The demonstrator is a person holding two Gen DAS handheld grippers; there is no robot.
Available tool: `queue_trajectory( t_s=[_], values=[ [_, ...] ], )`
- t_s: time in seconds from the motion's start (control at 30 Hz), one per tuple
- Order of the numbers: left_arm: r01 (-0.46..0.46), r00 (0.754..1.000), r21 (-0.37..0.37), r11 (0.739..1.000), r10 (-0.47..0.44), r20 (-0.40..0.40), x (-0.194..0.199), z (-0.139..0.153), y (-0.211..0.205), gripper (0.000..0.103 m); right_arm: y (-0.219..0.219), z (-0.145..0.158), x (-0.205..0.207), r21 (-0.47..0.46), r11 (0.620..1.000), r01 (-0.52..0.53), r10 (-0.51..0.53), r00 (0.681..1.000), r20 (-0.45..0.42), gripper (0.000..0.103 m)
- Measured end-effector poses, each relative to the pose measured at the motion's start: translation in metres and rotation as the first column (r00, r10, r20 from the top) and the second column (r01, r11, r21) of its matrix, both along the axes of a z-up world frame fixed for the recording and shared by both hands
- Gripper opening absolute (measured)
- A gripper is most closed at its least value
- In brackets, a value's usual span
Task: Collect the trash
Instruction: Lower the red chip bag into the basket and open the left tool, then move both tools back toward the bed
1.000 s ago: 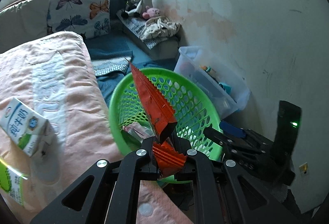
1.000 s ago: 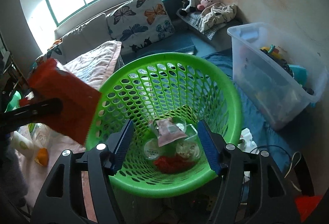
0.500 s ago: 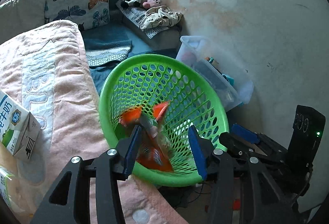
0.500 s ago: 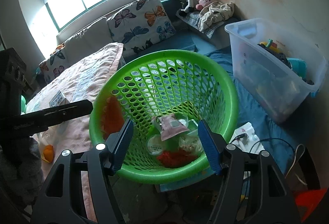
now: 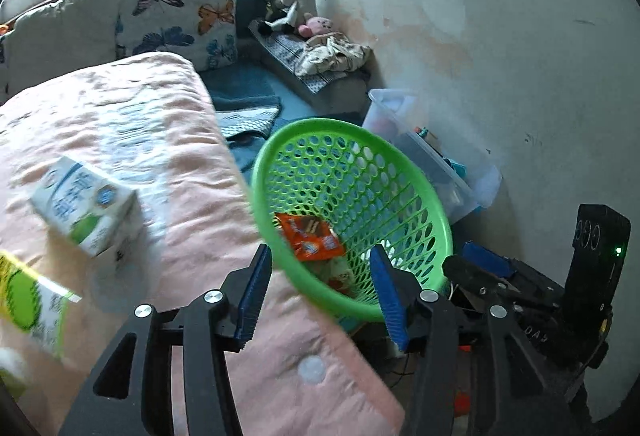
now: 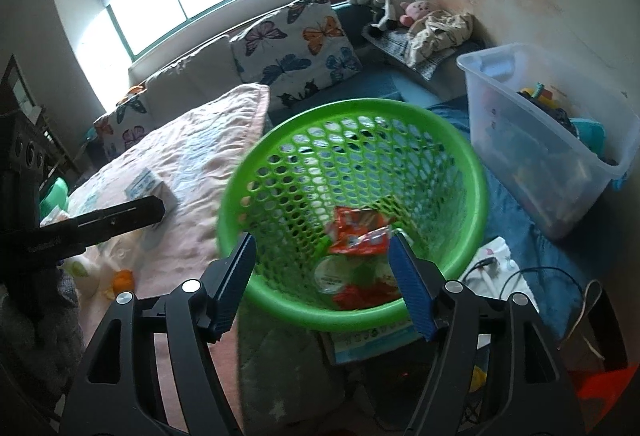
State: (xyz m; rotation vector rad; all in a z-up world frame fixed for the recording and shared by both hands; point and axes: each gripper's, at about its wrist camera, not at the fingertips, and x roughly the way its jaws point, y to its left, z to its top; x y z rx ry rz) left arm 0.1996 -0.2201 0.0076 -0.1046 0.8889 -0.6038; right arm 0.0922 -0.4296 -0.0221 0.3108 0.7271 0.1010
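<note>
A green mesh basket (image 5: pixel 320 123) (image 6: pixel 360 104) stands on the floor beside a bed. An orange snack wrapper (image 5: pixel 310 236) (image 6: pixel 358 232) lies loose inside it, on top of a clear lid (image 6: pixel 332 276) and a red wrapper (image 6: pixel 360 294). My left gripper (image 5: pixel 320 276) hovers over the bed's edge just short of the basket rim; its jaws are opening and nothing is between them. My right gripper (image 6: pixel 322 260) hangs above the near rim of the basket, its jaws opening too, with nothing in them. A white and green milk carton (image 5: pixel 84 203) (image 6: pixel 150 183) lies on the bed.
A pink quilt (image 5: pixel 160 139) covers the bed, with a yellow-green package (image 5: pixel 28 304) at its left edge. A clear storage bin (image 5: pixel 440 163) (image 6: pixel 540 139) stands right of the basket by the wall. Cables and paper (image 6: pixel 496 260) lie on the blue floor mat. Butterfly cushions line the window seat.
The left gripper opened and let go of the orange wrapper, which dropped into the basket. That gripper then drew back toward the bed. The right gripper's jaws widened slightly.
</note>
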Motion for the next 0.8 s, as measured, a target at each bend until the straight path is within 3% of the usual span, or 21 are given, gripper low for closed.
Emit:
queue_trajectory(
  t_s=[0.43, 0.8],
  values=[
    [-0.118, 0.99, 0.035, 0.992, 0.115, 0.078, -0.04, 0.008, 0.069, 0.053, 0.056, 0.008, -0.006, -0.037, 0.992, -0.12, 0.121, 0.993, 0.013, 0.074],
    [-0.259, 0.959, 0.049, 0.965, 0.251, 0.134, -0.069, 0.012, 0.143, 0.06, 0.114, 0.002, -0.003, -0.041, 0.971, -0.235, 0.235, 0.972, -0.005, 0.074]
  ],
)
